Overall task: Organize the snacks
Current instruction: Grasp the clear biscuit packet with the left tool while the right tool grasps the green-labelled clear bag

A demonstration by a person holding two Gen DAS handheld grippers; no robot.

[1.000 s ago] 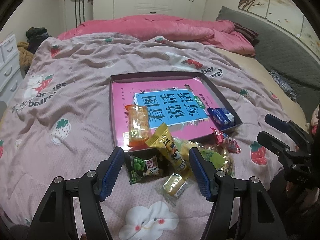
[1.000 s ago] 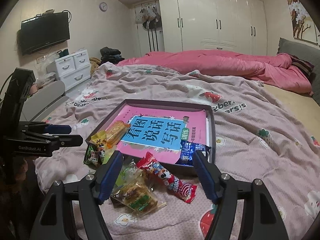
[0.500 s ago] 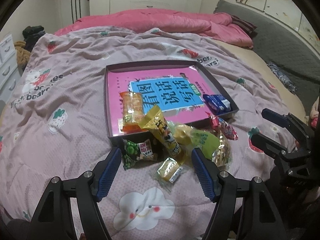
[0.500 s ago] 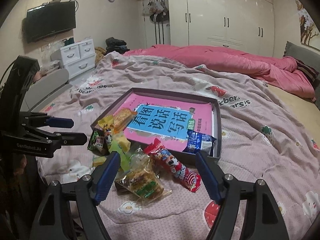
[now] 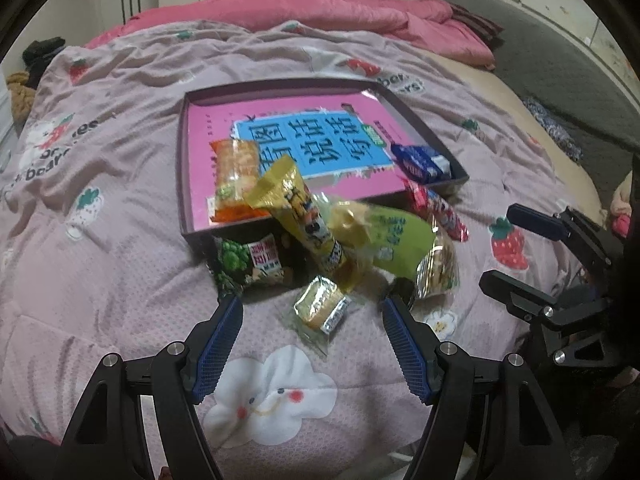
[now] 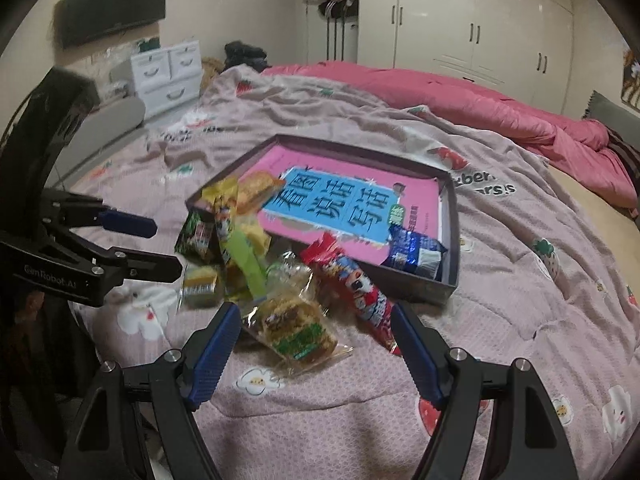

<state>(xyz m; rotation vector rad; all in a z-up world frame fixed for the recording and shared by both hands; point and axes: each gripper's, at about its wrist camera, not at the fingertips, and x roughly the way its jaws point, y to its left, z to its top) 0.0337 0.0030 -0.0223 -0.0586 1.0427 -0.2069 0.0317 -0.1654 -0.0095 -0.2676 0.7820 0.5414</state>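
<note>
A dark shallow tray (image 5: 420,118) (image 6: 450,216) lined with a pink and blue book lies on the bed. An orange snack pack (image 5: 235,172) and a blue pack (image 5: 420,160) (image 6: 414,252) lie in it. Several snacks are piled at its near edge: a yellow pack (image 5: 304,216), a green pack (image 5: 248,260), a small gold-wrapped piece (image 5: 322,304), a clear cookie bag (image 6: 292,324), a red stick pack (image 6: 356,284). My left gripper (image 5: 312,344) is open and empty just short of the gold piece. My right gripper (image 6: 316,344) is open and empty over the cookie bag.
The bed has a wrinkled pink strawberry-print cover (image 5: 100,200) and a rolled pink duvet (image 6: 460,96) at the far side. White drawers (image 6: 168,72), a wall TV (image 6: 112,4) and wardrobes (image 6: 472,20) stand beyond. A grey sofa (image 5: 560,64) runs along the right.
Both grippers have moved forward and lower toward the snack pile, which now looks closer in both views. Both stay open. The snacks have not moved.
</note>
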